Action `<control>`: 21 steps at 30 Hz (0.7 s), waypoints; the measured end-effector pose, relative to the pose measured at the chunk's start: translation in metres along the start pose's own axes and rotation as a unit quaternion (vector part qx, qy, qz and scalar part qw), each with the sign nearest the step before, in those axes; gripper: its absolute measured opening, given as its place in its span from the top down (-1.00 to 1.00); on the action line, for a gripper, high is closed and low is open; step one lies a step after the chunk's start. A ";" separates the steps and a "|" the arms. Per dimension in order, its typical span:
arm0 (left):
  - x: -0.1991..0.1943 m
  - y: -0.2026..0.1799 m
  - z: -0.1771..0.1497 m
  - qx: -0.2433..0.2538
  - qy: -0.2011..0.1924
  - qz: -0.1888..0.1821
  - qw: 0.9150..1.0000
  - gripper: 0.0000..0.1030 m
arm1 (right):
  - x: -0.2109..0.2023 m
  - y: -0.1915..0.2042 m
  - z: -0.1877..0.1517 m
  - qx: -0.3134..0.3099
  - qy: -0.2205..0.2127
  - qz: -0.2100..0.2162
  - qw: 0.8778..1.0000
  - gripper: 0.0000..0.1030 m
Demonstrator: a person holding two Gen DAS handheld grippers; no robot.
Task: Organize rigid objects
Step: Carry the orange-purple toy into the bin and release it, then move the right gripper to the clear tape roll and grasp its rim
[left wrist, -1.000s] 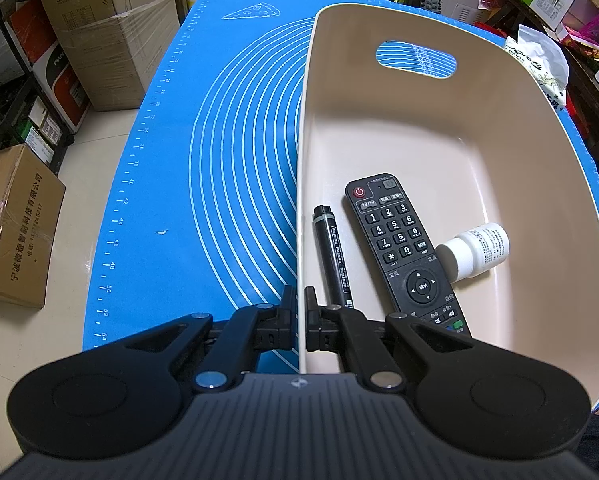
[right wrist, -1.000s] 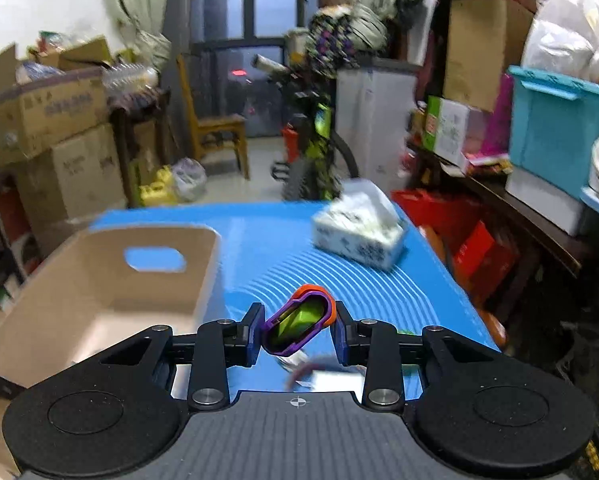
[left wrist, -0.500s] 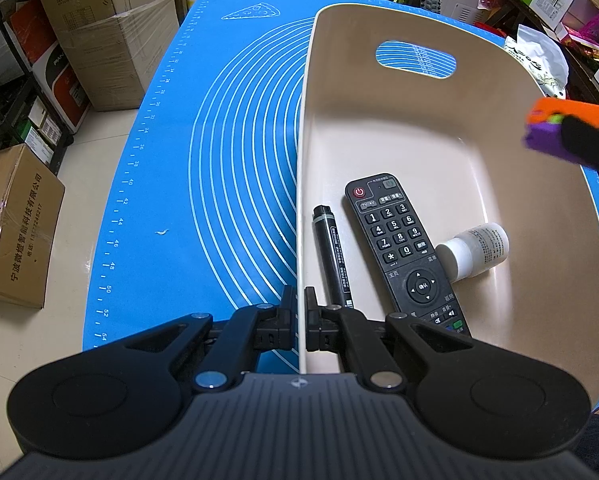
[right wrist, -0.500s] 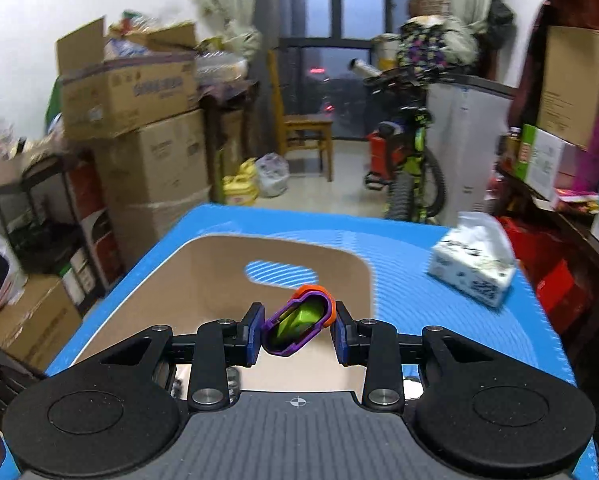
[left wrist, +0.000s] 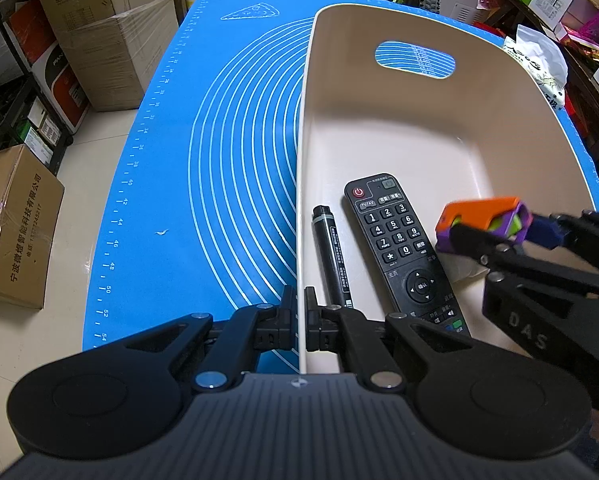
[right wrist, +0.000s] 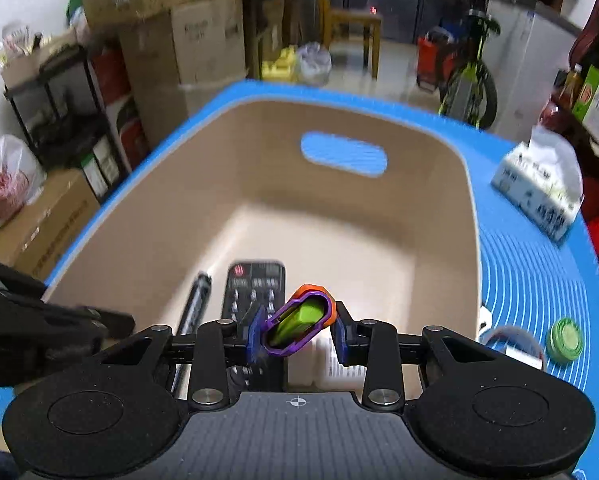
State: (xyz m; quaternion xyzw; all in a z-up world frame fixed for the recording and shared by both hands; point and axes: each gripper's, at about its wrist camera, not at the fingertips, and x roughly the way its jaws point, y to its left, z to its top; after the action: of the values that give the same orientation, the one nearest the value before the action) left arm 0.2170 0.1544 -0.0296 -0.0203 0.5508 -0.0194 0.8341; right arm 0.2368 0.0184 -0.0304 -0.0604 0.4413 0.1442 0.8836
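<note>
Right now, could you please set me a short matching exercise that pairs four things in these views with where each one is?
Things:
1. marker
2. remote control
3. orange and purple toy
4. green disc

Places:
A. on the blue mat, outside the bin
B. held in the right claw, above the bin
C. in the beige bin, beside its left wall
D. in the bin, between the marker and the toy

Pairs: 1-C, 2-D, 3-B, 4-A
</note>
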 end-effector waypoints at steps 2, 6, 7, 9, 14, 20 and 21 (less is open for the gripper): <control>0.000 0.000 0.000 0.000 0.000 0.000 1.000 0.92 | 0.003 -0.002 -0.002 0.007 0.009 0.002 1.000 0.17; 0.001 -0.002 0.000 0.001 0.000 0.002 1.000 0.92 | -0.004 -0.009 -0.002 0.019 -0.008 0.016 1.000 0.02; 0.001 -0.002 0.000 0.001 0.000 0.002 1.000 0.92 | -0.008 -0.011 -0.002 0.021 -0.012 0.020 1.000 -0.07; 0.002 -0.002 0.000 0.002 0.000 0.002 1.000 0.92 | -0.015 -0.015 0.000 0.025 -0.026 0.030 0.999 -0.16; 0.001 -0.003 0.000 0.002 -0.001 0.002 1.000 0.92 | -0.044 -0.025 0.006 0.022 -0.068 0.022 0.997 -0.37; 0.001 -0.003 0.000 0.001 0.000 0.000 1.000 0.92 | -0.073 -0.057 0.009 0.044 -0.115 0.001 0.992 -0.49; 0.001 -0.003 0.000 0.001 0.000 0.000 1.000 0.92 | -0.076 -0.064 0.010 0.046 -0.121 -0.006 0.992 -0.50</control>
State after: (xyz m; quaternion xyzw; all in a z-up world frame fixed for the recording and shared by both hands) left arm 0.2169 0.1512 -0.0302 -0.0192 0.5507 -0.0195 0.8343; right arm 0.2205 -0.0552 0.0347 -0.0046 0.3367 0.1253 0.9332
